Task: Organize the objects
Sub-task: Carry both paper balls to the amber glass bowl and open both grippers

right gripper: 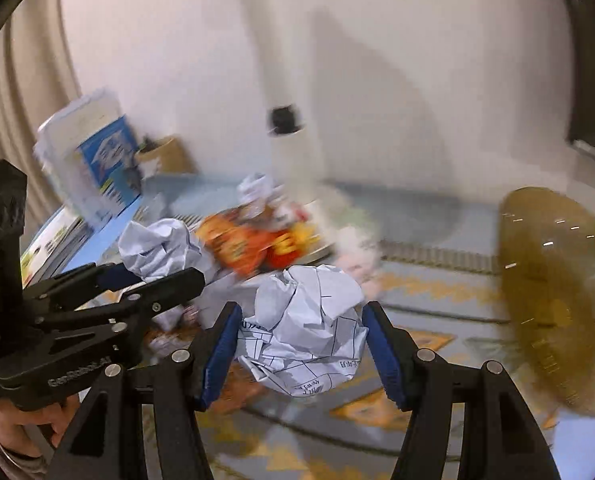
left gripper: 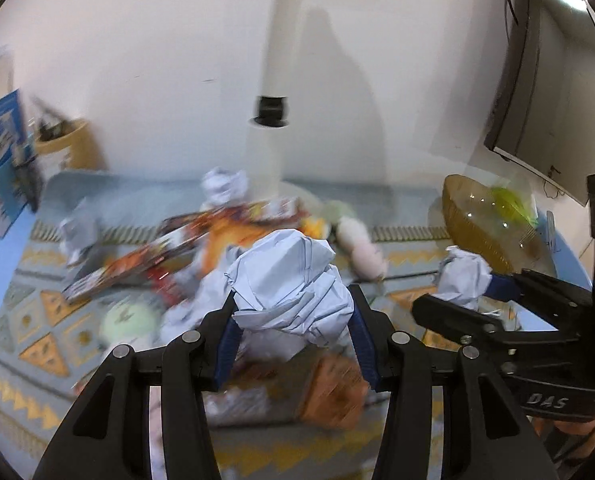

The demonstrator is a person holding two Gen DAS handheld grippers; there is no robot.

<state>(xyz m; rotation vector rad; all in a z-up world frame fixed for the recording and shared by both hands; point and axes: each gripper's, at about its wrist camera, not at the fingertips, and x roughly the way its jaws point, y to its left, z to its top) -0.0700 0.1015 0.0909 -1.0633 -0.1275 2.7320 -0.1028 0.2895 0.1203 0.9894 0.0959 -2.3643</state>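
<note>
My left gripper [left gripper: 293,308] is shut on a crumpled white paper ball [left gripper: 289,280], held above a patterned mat [left gripper: 37,344]. My right gripper [right gripper: 303,328] is shut on a second crumpled paper ball [right gripper: 305,320] with printed lines on it. Each gripper shows in the other's view: the right gripper [left gripper: 463,280] at the right with its paper ball [left gripper: 463,276], the left gripper [right gripper: 153,268] at the left with its paper ball [right gripper: 159,250]. More crumpled paper balls [left gripper: 223,184] lie on the mat farther back.
An amber glass bowl [left gripper: 481,224] holding something yellow-green stands at the right. Orange snack packets [left gripper: 185,244], pale plush toys [left gripper: 361,244] and a green round thing [left gripper: 127,320] litter the mat. Books and a blue box [right gripper: 105,168] lean at the left wall. A monitor [left gripper: 553,72] hangs at upper right.
</note>
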